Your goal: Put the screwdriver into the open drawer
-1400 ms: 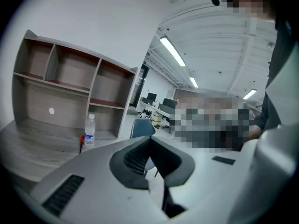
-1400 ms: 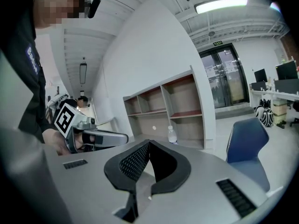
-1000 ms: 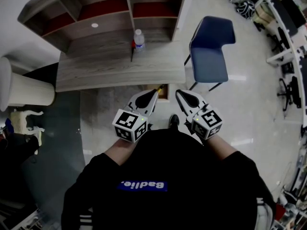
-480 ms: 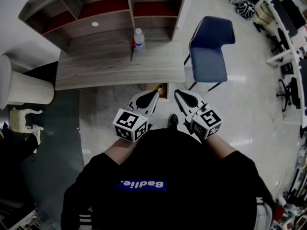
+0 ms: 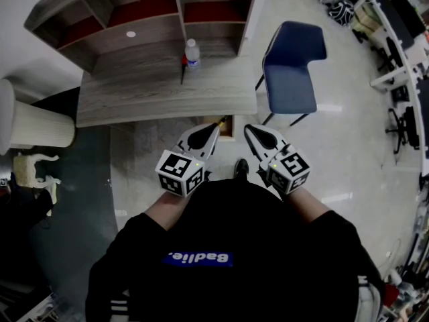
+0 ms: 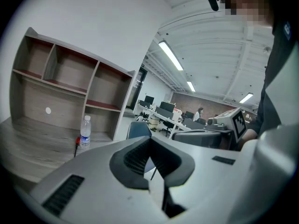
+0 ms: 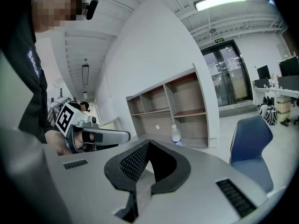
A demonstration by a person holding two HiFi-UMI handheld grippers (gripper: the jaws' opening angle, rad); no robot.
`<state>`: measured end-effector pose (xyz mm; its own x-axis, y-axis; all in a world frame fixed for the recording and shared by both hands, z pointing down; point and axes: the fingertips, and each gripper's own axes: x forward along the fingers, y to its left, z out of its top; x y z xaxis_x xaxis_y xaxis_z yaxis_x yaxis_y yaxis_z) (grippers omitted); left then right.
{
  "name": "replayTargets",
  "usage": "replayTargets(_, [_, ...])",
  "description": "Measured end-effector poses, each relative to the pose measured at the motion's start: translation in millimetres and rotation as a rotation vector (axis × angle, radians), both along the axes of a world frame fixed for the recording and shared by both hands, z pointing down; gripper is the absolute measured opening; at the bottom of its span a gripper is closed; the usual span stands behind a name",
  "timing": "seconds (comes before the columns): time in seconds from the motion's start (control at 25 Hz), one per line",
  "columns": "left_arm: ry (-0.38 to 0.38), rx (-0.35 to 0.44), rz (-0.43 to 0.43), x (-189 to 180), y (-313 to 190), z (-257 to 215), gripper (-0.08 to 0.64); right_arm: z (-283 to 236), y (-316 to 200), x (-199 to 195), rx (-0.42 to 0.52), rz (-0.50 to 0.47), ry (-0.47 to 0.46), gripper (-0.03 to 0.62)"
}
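Observation:
The screwdriver (image 5: 184, 70), red-handled with a dark shaft, lies on the wooden desk (image 5: 134, 96) beside a water bottle (image 5: 192, 54). The open drawer (image 5: 228, 127) sticks out under the desk's front edge, just ahead of both grippers. My left gripper (image 5: 215, 127) and right gripper (image 5: 249, 131) are held side by side near my body, both shut with nothing between the jaws. In the left gripper view the screwdriver (image 6: 76, 144) and bottle (image 6: 85, 133) stand well beyond the closed left gripper (image 6: 150, 139). The right gripper (image 7: 148, 143) also faces the bottle (image 7: 176, 135).
An open shelf unit (image 5: 154, 15) rises at the back of the desk. A blue chair (image 5: 291, 69) stands to the desk's right. A white cylinder (image 5: 33, 126) sits at the left. Office desks and chairs line the far right wall (image 5: 402, 39).

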<state>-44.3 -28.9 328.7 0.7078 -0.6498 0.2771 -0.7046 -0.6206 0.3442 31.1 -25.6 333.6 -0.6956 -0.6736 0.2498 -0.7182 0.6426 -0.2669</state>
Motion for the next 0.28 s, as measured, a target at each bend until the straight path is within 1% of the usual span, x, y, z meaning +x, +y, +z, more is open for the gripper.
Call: replayTargets(0.28, [-0.004,-0.003,0.001,0.5,-1.1,1.6,0.003,-1.6,-1.2,1.8,-0.004,0.006,0.001,0.029])
